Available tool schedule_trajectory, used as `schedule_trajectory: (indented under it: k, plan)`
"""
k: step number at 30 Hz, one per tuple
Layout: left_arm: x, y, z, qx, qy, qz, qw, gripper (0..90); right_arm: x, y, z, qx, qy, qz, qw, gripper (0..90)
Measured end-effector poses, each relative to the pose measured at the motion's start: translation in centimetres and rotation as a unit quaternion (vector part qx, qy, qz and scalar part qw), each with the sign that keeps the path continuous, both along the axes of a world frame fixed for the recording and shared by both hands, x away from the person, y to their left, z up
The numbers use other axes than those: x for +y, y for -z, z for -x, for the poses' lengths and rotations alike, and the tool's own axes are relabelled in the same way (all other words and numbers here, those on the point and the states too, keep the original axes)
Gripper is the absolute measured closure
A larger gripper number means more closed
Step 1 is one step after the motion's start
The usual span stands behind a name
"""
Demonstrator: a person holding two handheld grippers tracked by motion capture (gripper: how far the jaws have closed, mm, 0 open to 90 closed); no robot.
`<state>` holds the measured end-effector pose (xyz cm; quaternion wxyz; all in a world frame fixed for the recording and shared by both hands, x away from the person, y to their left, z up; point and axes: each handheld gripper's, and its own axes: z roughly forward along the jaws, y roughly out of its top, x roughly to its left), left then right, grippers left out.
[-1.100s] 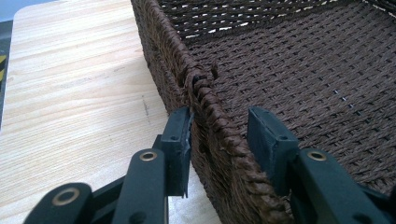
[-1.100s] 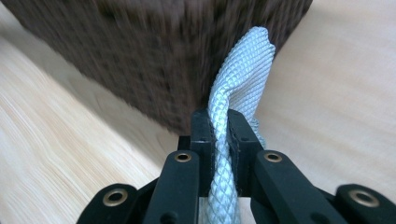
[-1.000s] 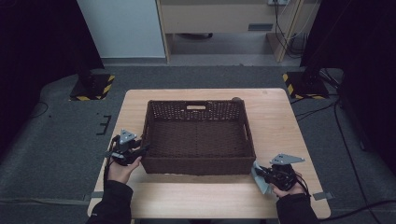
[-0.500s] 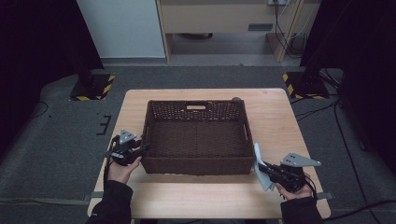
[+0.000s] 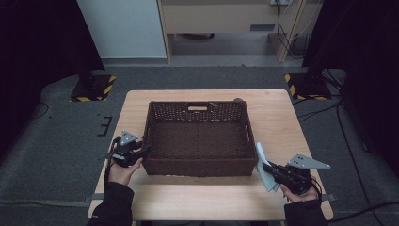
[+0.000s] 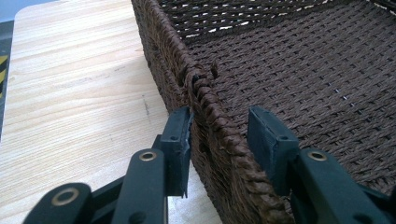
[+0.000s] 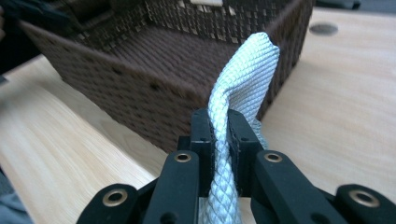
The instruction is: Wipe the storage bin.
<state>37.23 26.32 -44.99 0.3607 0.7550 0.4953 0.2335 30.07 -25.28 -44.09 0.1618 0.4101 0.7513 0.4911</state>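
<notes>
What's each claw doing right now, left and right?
Left claw: jaws straddle the basket wall; outer pad touches, inner stands off.
Right claw: closed on a pale cloth.

The high view looks forward and down on the whole table (image 5: 141, 108) from above. Each gripper view sits close behind its own jaws: the left at the basket (image 6: 215, 126) rim, the right facing the basket's corner. All three share the basket.

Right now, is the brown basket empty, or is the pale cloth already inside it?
Empty. The basket shows only bare woven floor; the cloth hangs outside its right wall, pinched in the right tool.
</notes>
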Motion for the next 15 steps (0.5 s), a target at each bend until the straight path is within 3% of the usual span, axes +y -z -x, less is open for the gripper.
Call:
schedule_trajectory:
  k: [1,4,6,8,13,15]
  plan:
    - [0.0,0.0,0.0,0.0,0.0,0.0,1.0,58.8,0.2,0.1,0.0,-0.001,-0.001,0.002,1.0,83.5]
    - [0.0,0.0,0.0,0.0,0.0,0.0,1.0,58.6,1.0,1.7,-0.6,0.039,-0.004,0.03,0.9987,83.6]
    - [0.0,0.0,0.0,0.0,0.0,0.0,1.0,58.5,1.1,2.2,-0.8,0.051,-0.005,0.038,0.998,83.5]
    - [0.0,0.0,0.0,0.001,-0.001,0.0,1.0,58.2,1.5,3.6,-1.3,0.09,-0.007,0.059,0.9942,83.6]
    - [0.0,0.0,0.0,0.003,-0.001,-0.001,1.0,57.6,1.7,4.8,-1.9,0.113,-0.004,0.082,0.9901,83.5]
    - [0.0,0.0,0.0,0.003,0.0,-0.001,1.0,57.7,1.7,4.7,-2.0,0.115,0.0,0.079,0.9902,83.5]
